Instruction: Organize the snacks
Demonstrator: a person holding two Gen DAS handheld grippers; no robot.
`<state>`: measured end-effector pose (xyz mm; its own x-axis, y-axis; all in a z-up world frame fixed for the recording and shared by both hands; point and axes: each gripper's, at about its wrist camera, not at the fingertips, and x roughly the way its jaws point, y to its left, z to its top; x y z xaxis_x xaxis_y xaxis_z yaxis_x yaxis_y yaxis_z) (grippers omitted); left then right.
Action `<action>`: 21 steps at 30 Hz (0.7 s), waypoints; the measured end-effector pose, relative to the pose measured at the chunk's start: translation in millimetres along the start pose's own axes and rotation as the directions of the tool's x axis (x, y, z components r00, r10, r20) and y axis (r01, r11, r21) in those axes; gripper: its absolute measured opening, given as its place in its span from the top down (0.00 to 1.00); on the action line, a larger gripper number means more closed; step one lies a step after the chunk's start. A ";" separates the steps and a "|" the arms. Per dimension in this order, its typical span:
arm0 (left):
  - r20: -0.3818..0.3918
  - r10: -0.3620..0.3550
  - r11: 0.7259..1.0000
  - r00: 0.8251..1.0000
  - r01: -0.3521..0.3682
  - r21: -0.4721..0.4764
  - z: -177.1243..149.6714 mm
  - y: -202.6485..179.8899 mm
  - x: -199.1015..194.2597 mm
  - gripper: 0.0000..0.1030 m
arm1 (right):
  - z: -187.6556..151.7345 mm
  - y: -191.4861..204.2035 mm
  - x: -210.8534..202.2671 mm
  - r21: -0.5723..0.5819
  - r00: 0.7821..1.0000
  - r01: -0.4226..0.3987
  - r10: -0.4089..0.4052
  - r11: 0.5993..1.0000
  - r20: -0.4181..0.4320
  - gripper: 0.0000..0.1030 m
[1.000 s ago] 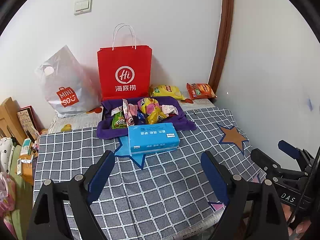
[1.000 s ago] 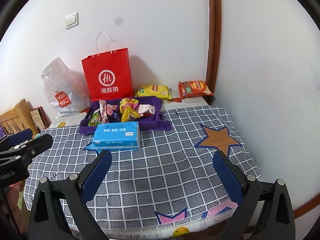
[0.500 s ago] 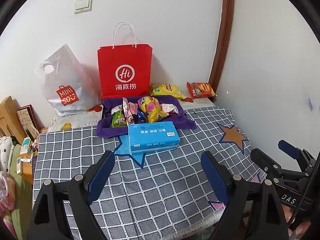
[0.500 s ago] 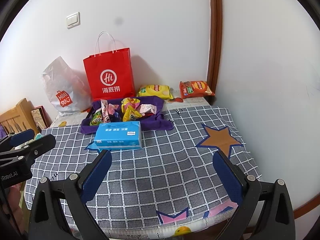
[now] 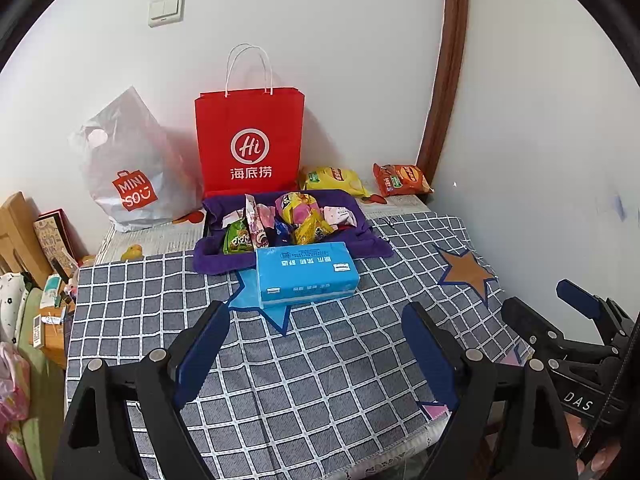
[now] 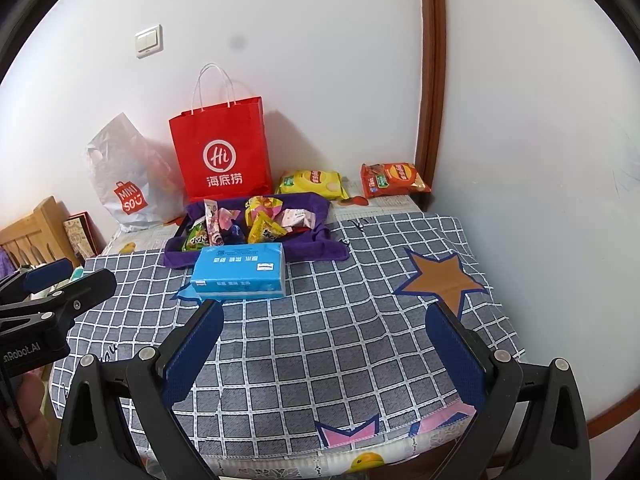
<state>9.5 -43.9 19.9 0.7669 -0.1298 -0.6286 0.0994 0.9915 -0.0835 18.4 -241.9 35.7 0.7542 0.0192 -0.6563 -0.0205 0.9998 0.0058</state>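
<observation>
Two tools, left tool (image 5: 316, 344) and right tool (image 6: 324, 340), both released, above checked cloth (image 6: 320, 340), tissue pack (image 5: 306, 272) ahead

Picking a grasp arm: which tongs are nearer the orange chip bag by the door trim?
Right, marginally. The orange chip bag sits at the far right; the right tongs hover nearer that side, the left tongs further left. Both open, well short.

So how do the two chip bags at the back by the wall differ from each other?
The yellow chip bag lies just right of the red paper bag, directly behind the purple tray; the orange-red chip bag lies further right, in the corner by the brown door trim. Their colours differ, yellow against orange-red. Both lie flat, look sealed, and sit outside the tray.
</observation>
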 end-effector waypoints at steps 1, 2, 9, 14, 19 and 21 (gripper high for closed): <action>0.000 -0.001 1.000 1.000 0.001 0.000 0.0 0.1 -0.1 0.15 | 0.0 0.2 -0.1 0.001 1.000 0.000 0.000 1.000 0.000 0.03; 0.000 -0.001 1.000 1.000 0.001 0.001 0.1 0.2 0.0 0.15 | 0.0 0.6 -0.1 0.001 1.000 0.000 0.000 1.000 0.000 0.03; -0.001 0.000 1.000 1.000 0.000 0.000 -0.1 0.7 -0.3 0.16 | -0.6 2.0 -0.7 0.002 1.000 -0.001 0.001 1.000 0.001 0.03; 0.000 0.001 1.000 1.000 -0.001 0.000 -0.1 1.3 -0.8 0.16 | -0.6 2.5 -0.8 0.003 1.000 -0.002 0.002 1.000 0.001 0.03; 0.002 0.002 1.000 1.000 -0.002 -0.004 0.4 1.5 -1.2 0.15 | -0.7 3.1 -1.1 0.003 1.000 -0.002 0.002 1.000 0.002 0.03; 0.002 0.004 1.000 1.000 -0.004 -0.004 0.4 1.6 -1.3 0.16 | -0.7 3.4 -0.8 0.003 1.000 -0.003 0.003 1.000 0.002 0.03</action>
<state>8.9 -42.1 20.8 0.7683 -0.1261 -0.6276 0.0941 0.9920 -0.0842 17.3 -238.6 35.7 0.7555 0.0225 -0.6548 -0.0208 0.9997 0.0104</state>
